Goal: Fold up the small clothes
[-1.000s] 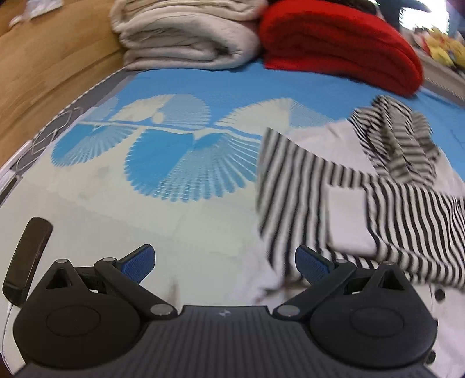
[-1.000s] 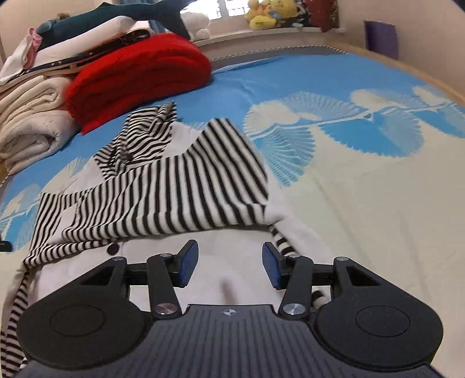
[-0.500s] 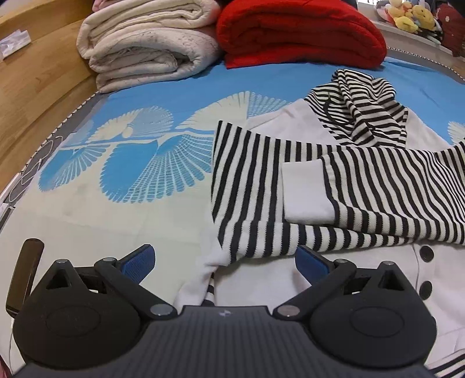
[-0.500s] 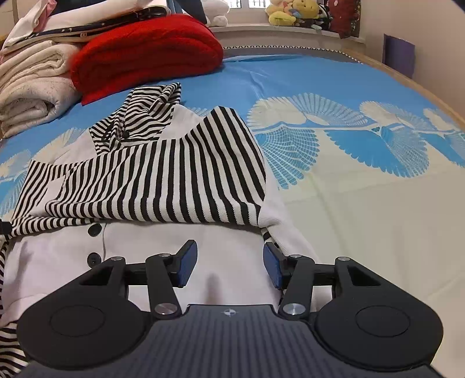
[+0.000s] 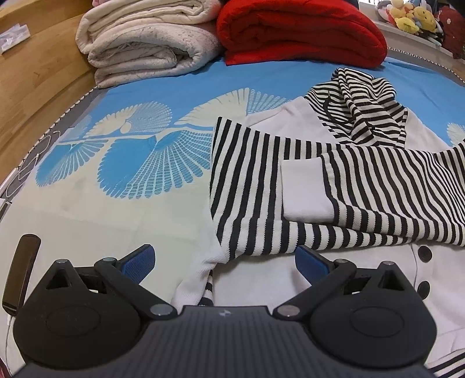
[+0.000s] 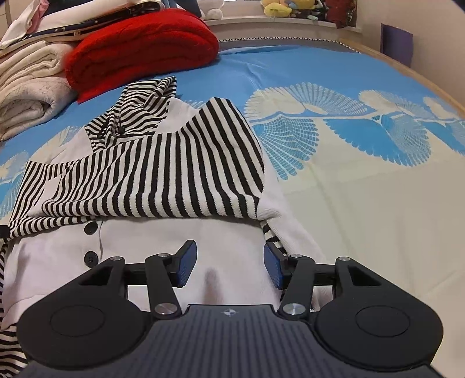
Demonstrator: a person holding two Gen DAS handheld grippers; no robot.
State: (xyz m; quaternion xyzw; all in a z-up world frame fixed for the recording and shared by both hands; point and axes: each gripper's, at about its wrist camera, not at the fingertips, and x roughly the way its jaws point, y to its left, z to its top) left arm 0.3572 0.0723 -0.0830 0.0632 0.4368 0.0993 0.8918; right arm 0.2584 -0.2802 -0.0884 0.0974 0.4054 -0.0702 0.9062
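A small white cardigan (image 5: 261, 279) (image 6: 162, 250) with black buttons, a striped hood (image 5: 357, 110) and black-and-white striped sleeves lies flat on the bed. Both sleeves (image 5: 261, 186) (image 6: 162, 177) are folded across its chest, one white cuff (image 5: 305, 189) on top. My left gripper (image 5: 223, 258) stands open over the garment's left side edge, nothing between its blue pads. My right gripper (image 6: 229, 263) stands open over the white lower front near the right side edge, its pads apart from the cloth.
The bed carries a blue and cream sheet (image 5: 130, 162) (image 6: 363, 174) with fan patterns. Folded cream blankets (image 5: 145, 43) and a red blanket (image 5: 299, 32) are stacked at the far end. Plush toys (image 5: 412, 17) line the sill; a wooden wall (image 5: 35, 81) runs at left.
The left wrist view swung rightward onto the cardigan over the first half second, then held still. The right view shifted slightly closer over the lower front. Both grippers stayed open.
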